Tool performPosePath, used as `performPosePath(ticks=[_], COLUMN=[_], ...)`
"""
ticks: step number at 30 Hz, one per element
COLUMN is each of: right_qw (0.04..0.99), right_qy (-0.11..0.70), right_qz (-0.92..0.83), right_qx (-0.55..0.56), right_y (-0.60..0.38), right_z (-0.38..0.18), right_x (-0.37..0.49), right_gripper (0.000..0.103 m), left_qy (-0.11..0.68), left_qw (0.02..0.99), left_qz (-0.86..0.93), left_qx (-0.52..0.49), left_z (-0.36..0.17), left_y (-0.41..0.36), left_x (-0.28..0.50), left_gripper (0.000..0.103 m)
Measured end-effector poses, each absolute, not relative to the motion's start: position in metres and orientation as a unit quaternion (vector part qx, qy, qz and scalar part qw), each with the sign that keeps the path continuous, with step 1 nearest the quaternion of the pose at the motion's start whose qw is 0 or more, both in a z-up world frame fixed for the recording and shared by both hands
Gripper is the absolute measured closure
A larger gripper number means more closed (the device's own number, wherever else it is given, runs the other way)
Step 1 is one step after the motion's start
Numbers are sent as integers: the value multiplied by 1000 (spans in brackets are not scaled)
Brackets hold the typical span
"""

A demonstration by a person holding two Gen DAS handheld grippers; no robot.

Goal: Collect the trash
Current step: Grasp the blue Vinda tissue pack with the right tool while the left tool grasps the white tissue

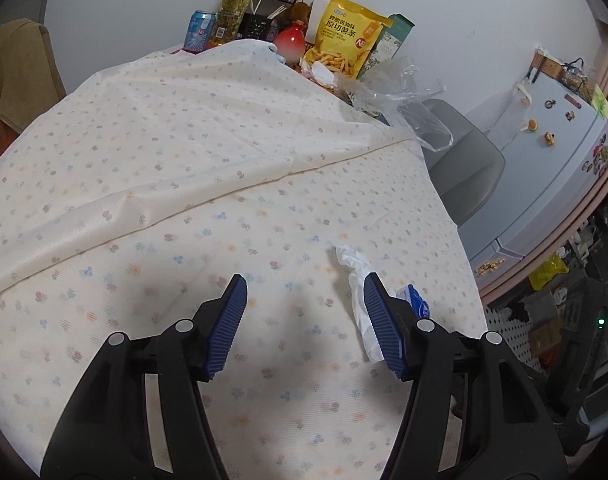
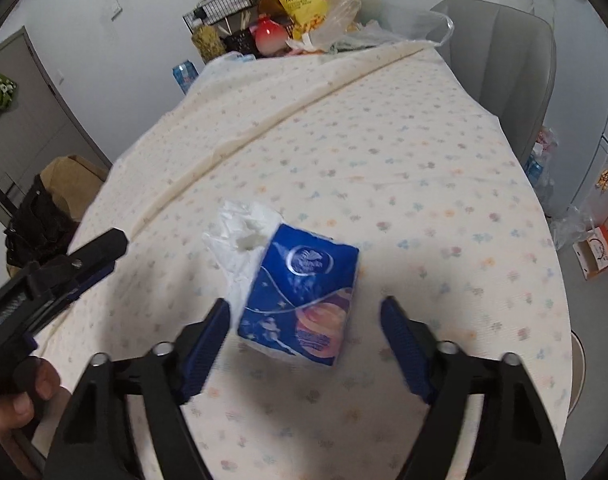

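Right gripper [image 2: 304, 332] hovers with its blue pads apart on either side of a blue tissue pack [image 2: 300, 300], neither pad pressing on it; the pack lies between the jaws on the flowered cloth of the counter [image 2: 444, 168], with white tissue [image 2: 244, 228] spilling from its far end. Left gripper [image 1: 304, 312] stands beside it, jaws likewise apart and empty, its right-hand pad just next to the crumpled tissue [image 1: 358, 280] and a corner of the pack [image 1: 414, 300]; from the right wrist view the left gripper [image 2: 100, 250] shows at the left edge, a person's hand [image 2: 20, 396] on its handle. Farther out, snack bags, a can, a bottle and a clear plastic bag [image 1: 400, 88] crowd the counter's far end, a grey chair [image 2: 512, 60] alongside.

The step in hand appears to be the approach to the pack as the first piece of trash. Next, the right gripper would need to settle lower and close squarely across the pack's sides, taking care that the soft wrapper does not slide out or the loose tissue trail behind.
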State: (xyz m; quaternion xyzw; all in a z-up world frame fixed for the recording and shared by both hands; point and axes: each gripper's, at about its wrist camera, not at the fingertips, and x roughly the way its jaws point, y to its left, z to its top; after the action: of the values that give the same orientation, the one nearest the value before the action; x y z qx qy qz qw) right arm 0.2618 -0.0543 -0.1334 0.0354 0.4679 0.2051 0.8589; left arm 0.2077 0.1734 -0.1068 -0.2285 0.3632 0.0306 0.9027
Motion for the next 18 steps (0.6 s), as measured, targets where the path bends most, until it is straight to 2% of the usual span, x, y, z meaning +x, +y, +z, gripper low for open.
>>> performPosePath(ticks=[1,2,10,15,17,18], right_qw=[852,850,855,862,865,866], right_qy=[476,481,474,471,470,470], right_qz=[213,211,204,180,168,164], right_qx=[44,45,57,57,52,51], right_y=[-56,-58,-88,-111,-118,-121], right_z=[-137,-140,-136,-134,-133,-134], right_x=[263,264,259,259,259,259], right_gripper=[50,53,69,69,67,62], left_qy=[366,368,381,395,401,405], left_qw=[902,901,897,894,892,891], left_qz=[29,27,6,-10,-15,-17], left_qx=[-228,-228,-224,-213,-208,-204], left_z=[-108,-110,-119,-126,-130,-133], left_y=[172,171,149,125,116,112], left_x=[209,210,223,237,241,244], left_gripper=[42,42,43,42,42,43])
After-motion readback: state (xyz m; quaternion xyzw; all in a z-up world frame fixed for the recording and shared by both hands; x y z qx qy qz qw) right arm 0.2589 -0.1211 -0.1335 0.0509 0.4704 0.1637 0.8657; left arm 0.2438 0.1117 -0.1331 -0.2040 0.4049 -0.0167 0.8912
